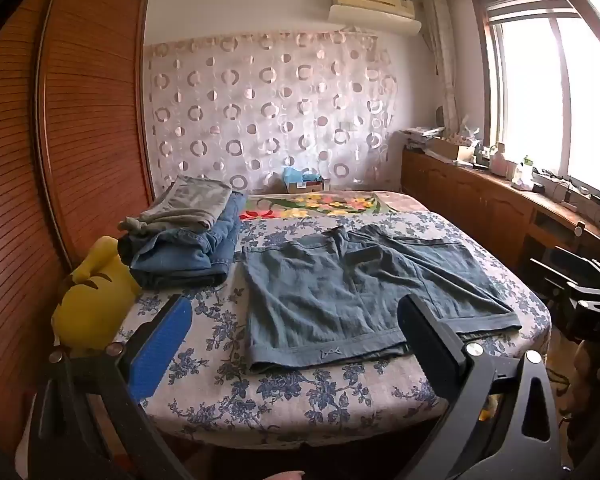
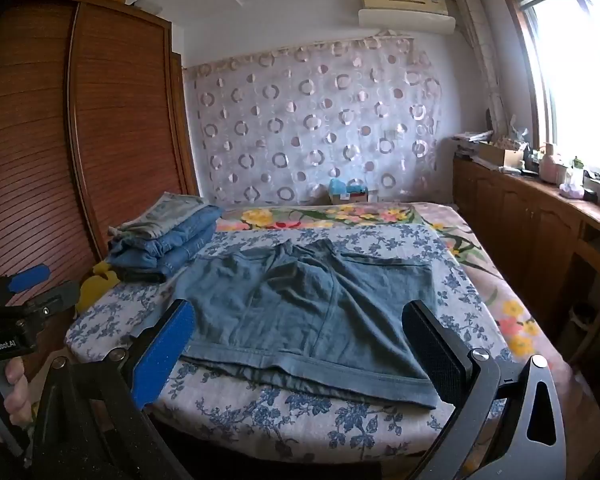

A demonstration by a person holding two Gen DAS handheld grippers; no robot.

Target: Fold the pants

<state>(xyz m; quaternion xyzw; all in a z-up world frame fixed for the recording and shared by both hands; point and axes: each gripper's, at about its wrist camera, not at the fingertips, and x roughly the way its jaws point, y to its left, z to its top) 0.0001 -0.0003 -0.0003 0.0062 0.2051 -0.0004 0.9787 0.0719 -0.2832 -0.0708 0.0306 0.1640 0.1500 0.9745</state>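
Blue-grey pants (image 1: 364, 292), short-legged, spread flat on floral bedsheet (image 1: 220, 396), waistband away, hems toward the near bed edge. Folded clothes stack (image 1: 184, 236), denim with grey piece on top, just left of the pants on the same sheet. Yellow plush toy (image 1: 94, 300) wedged between that stack and brown slatted wardrobe (image 1: 32, 160). Nothing lying on top of the pants.

Left gripper (image 1: 294, 344) held above the near bed edge, jaws fully apart, nothing between them, no contact with fabric; left hem seen through the gap. Right gripper (image 2: 302, 344) likewise spread wide and empty, clear of the cloth, right hem framed below it. Left hand (image 2: 8, 396) wrapped round the left gripper's handle.

White lettering on the left gripper's body, reading approximately "GenRobot.AI". Small mark on the left hem, unreadable.
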